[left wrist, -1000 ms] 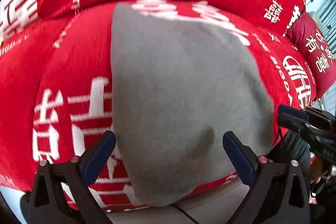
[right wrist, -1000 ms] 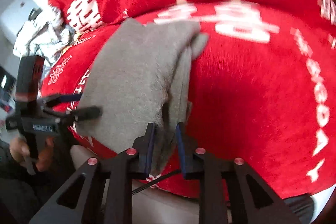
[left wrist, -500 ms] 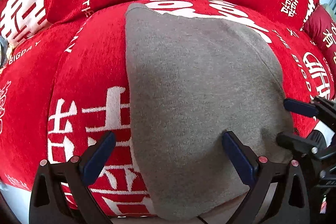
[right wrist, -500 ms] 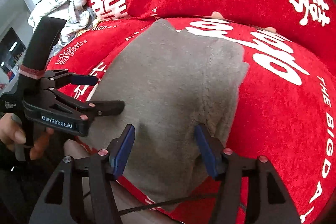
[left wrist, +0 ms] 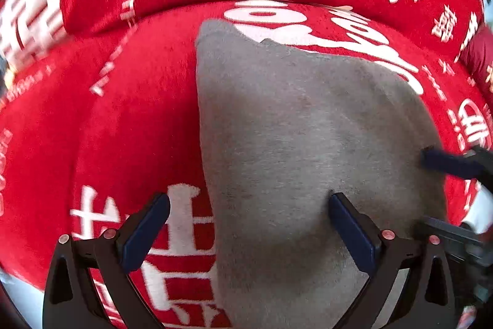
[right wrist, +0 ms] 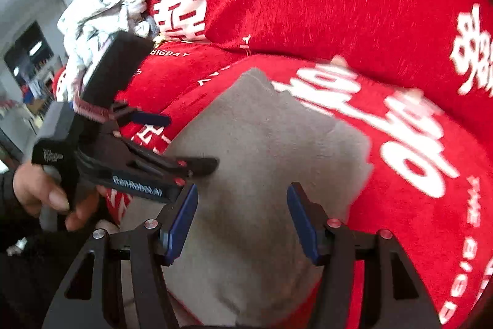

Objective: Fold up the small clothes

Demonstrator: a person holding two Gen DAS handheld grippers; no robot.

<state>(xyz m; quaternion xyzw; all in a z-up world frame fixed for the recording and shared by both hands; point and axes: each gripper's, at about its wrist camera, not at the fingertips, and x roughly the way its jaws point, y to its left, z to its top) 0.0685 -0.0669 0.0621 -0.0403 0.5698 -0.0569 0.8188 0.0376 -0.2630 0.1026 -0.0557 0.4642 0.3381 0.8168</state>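
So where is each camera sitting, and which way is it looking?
Left wrist: rides on the left gripper, looking steeply down between its open fingers at the grey cloth on the red cover; the right gripper's fingers poke in.
Right wrist: rides on the right gripper, open, looking down at the same cloth; the left gripper and the hand holding it show.
Shared: cloth, cover, each other's gripper.

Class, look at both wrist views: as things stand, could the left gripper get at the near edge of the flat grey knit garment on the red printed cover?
Probably yes. The left gripper stands open just above the grey knit garment, nothing lying between; the right gripper, also open, keeps to the side.
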